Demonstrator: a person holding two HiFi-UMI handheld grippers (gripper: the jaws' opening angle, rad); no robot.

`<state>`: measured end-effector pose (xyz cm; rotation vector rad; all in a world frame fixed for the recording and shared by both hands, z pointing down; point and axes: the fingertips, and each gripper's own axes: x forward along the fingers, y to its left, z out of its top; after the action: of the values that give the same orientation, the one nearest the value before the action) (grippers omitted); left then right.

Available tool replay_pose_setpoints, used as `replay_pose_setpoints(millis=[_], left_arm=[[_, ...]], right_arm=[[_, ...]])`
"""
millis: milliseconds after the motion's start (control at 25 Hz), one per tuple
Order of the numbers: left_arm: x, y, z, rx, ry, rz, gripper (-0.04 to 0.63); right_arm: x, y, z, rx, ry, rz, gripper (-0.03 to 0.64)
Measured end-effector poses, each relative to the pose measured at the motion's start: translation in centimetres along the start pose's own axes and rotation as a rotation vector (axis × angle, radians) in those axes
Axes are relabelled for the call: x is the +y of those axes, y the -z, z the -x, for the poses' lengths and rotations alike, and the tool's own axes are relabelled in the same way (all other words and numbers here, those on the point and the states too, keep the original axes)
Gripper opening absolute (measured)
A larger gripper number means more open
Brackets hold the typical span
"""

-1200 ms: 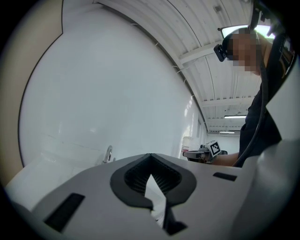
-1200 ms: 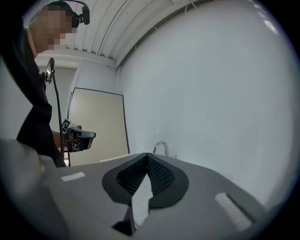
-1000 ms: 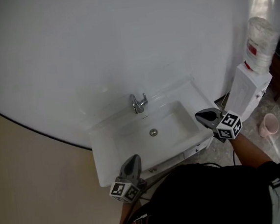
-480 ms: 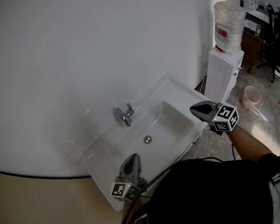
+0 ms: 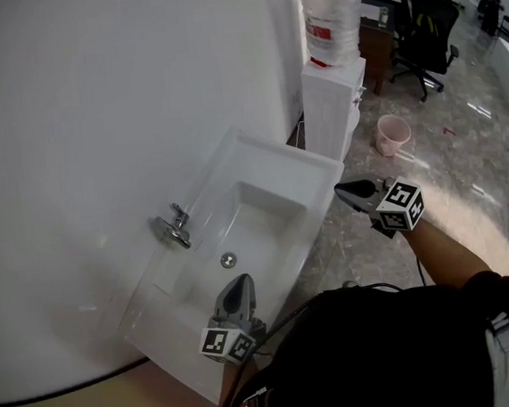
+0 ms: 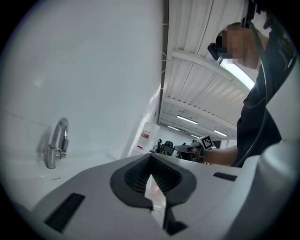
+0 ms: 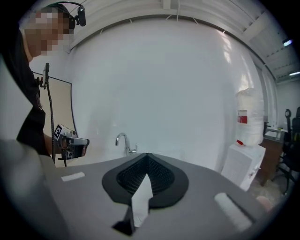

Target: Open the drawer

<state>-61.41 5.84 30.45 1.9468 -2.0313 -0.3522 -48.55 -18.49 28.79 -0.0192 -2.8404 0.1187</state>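
No drawer shows in any view; the front of the white sink is hidden from above. My left gripper hangs over the sink's near edge, pointing level toward the basin, its jaws shut and empty. In the left gripper view the chrome faucet stands to its left. My right gripper floats just off the sink's right corner, over the floor, tilted slightly down, jaws shut with nothing in them. In the right gripper view the faucet and the left gripper lie ahead.
A white water dispenser with a bottle stands against the wall beyond the sink. A pink bucket sits on the marble floor, and a black office chair stands farther back. The faucet is on the sink's wall side.
The head view has swung right, bringing the dispenser, bucket and chair into sight. The right gripper has come off the sink's front corner to beside it. Both jaws stay shut.
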Motion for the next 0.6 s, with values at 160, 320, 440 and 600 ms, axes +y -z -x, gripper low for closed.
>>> replay_pose_setpoints(millis=[160, 320, 440, 600], left_arm=[[-2.4, 2.0, -2.7, 0.034, 0.070, 0.006, 0.000], [-5.6, 3.1, -4.9, 0.057, 0.081, -0.017, 0.000], [-7.7, 4.2, -6.9, 0.066, 0.045, -0.020, 0.000], [-11.2, 6.5, -11.3, 0.069, 0.001, 0.011, 0.000]], right_arm=[[-1.2, 1.5, 3.1, -0.001, 0.050, -0.015, -0.005], [-3.6, 2.9, 6.8, -0.011, 0.066, -0.031, -0.005], [-6.3, 4.0, 9.7, -0.025, 0.056, -0.032, -0.005], [-10.9, 5.9, 13.4, -0.019, 0.028, -0.008, -0.005]])
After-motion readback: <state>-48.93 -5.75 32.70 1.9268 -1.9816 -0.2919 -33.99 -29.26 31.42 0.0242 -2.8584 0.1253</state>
